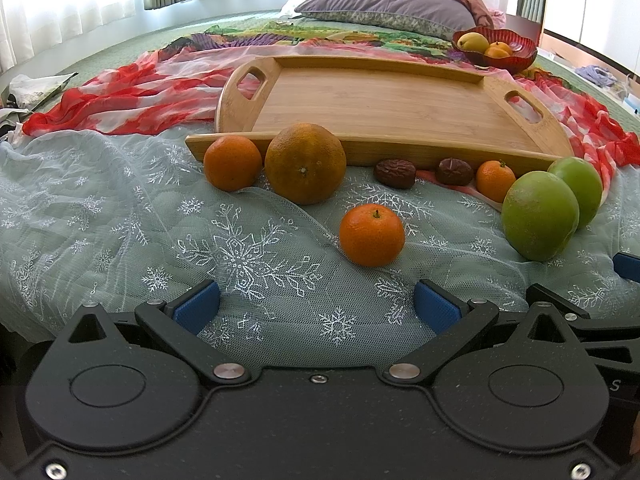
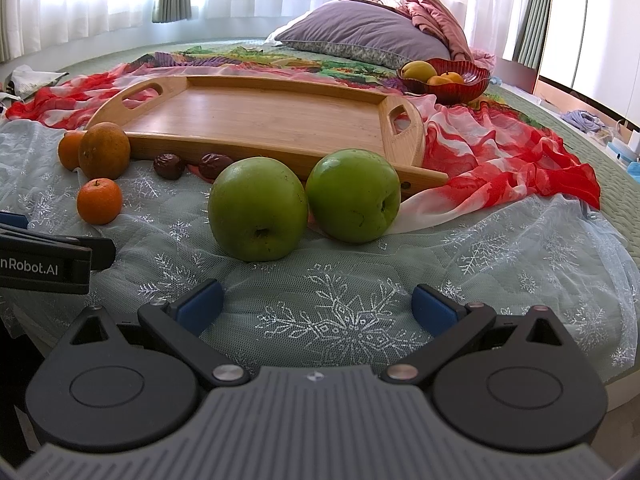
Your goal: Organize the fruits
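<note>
A bed (image 1: 100, 60) under bright curtained windows carries everything here, spread with a snowflake net cloth (image 1: 248, 256) and a red scarf (image 1: 132, 100). A pillow (image 1: 384, 0) lies at the far end.

The left claw (image 1: 318, 306) hangs low over the net cloth with its blue pads spread wide and nothing between them. Just ahead of it and slightly right sits a small orange (image 1: 372, 235). Farther ahead, against the near edge of the wooden tray (image 1: 380, 104), are another small orange (image 1: 232, 163) and a big orange (image 1: 305, 163), touching or nearly so. Two dates (image 1: 395, 173) and a third little orange (image 1: 495, 181) lie ahead to the right.

The right claw (image 2: 318, 306) is likewise spread wide and holding nothing. Two green apples (image 2: 258, 209) sit just ahead of it, side by side, touching or almost. The tray beyond them is bare. A red bowl (image 2: 472, 80) far ahead to the right already holds some fruit.

The likely trouble is the soft, rumpled bedding: round fruit may roll when nudged by one pad before the other closes. The net cloth could snag in the pads if a claw dips too low. Taking one apple may knock its neighbour. The tray sits tilted on the folds, so fruit set down there might roll.
</note>
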